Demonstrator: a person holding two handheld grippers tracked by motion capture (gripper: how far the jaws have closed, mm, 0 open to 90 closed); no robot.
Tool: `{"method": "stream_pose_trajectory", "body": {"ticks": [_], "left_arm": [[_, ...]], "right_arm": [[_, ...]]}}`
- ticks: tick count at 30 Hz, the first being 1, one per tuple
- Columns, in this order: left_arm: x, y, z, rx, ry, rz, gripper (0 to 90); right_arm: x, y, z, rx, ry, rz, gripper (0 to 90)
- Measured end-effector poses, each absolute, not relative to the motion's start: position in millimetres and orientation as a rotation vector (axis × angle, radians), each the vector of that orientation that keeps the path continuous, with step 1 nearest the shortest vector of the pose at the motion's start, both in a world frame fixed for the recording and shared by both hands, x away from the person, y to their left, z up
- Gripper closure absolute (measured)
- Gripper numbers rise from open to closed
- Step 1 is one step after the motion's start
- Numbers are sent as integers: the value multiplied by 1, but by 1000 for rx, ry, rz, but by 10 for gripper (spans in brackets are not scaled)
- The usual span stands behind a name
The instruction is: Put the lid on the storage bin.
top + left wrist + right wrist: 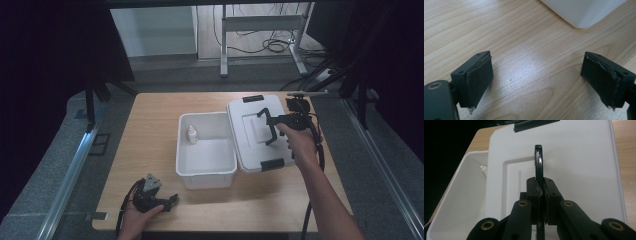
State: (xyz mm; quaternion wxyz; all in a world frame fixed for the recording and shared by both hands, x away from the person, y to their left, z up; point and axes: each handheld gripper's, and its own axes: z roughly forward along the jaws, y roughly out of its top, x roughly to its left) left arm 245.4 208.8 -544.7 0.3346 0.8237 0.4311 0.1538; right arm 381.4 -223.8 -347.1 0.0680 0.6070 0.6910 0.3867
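High view looks down on a pale wooden worktop (150, 150). Near its centre sits an open white storage box (206, 172), and a small white bottle (192, 134) stands inside it against the wall at nine o'clock. Touching the box on its three o'clock side lies the white lid (250, 137), flat on the worktop, with a black latch at its twelve o'clock edge and another at its six o'clock edge.

My right tool (271, 127) is over the middle of the lid, clenched on the lid's black handle (265, 114). Right gripper view confirms this: the thin black handle (538, 162) stands upright on edge, pinched between the two pads, with the lid (579, 157) spread behind it and the box at nine o'clock.

My left tool (172, 200) rests on the worktop at about seven o'clock from the box, well apart from it. Left gripper view shows its jaws released and wide, bare wood between them and a corner of the box (584, 12) at one o'clock.

I judge the step in hand to be gripping the lid for closing. The next move calls for lifting the lid by its handle, carrying it toward nine o'clock over the box, and lowering it squarely so both latches meet the rim.
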Motion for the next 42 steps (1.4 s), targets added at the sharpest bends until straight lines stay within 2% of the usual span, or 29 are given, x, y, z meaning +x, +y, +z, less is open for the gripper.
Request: {"method": "stream_pose_trajectory", "body": {"ticks": [25, 42], "left_arm": [[245, 208, -544, 2155, 1122, 400, 105], [245, 208, -544, 2158, 1117, 395, 105]], "right_arm": [[380, -192, -333, 1805, 2114, 1192, 856], [386, -150, -321, 1847, 2105, 1104, 856]]}}
